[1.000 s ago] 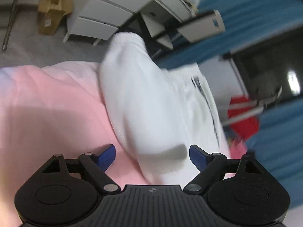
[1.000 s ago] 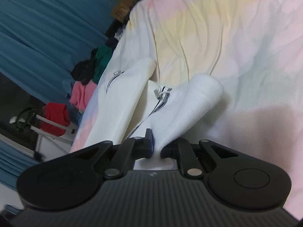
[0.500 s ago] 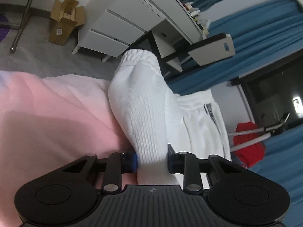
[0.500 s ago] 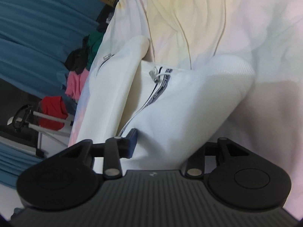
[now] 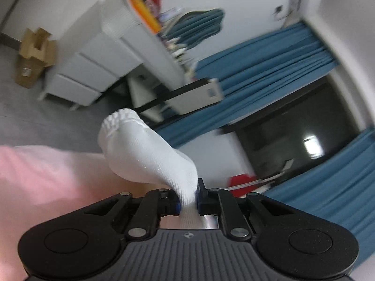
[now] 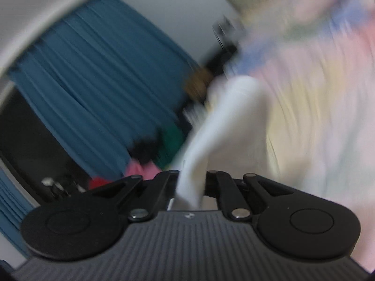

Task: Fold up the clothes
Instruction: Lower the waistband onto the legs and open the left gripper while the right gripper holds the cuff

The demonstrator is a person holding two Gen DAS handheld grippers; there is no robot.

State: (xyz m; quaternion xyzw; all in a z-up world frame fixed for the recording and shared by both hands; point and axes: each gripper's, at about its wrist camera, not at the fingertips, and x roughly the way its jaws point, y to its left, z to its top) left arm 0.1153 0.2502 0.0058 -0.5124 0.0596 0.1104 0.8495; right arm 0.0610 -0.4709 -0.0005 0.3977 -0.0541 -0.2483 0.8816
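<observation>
- One bed sheet [image 5: 42, 178], pink in the left wrist view, pastel and blurred in the right wrist view [image 6: 328, 117].
- Two stretches of blue curtain [image 5: 269, 75] flanking one dark window [image 5: 293, 140].
- One white drawer unit [image 5: 93, 65] showing three drawers, one cardboard box [image 5: 32, 56] beside it on the grey floor.
- One pair of white trousers [image 5: 150, 159], lifted above the sheet, ribbed cuff uppermost; second leg [image 6: 225, 128] blurred.
- Left gripper [image 5: 188, 202]: narrowed, pinching trouser cloth.
- Right gripper [image 6: 191, 187]: narrowed, clamped on the other leg.
</observation>
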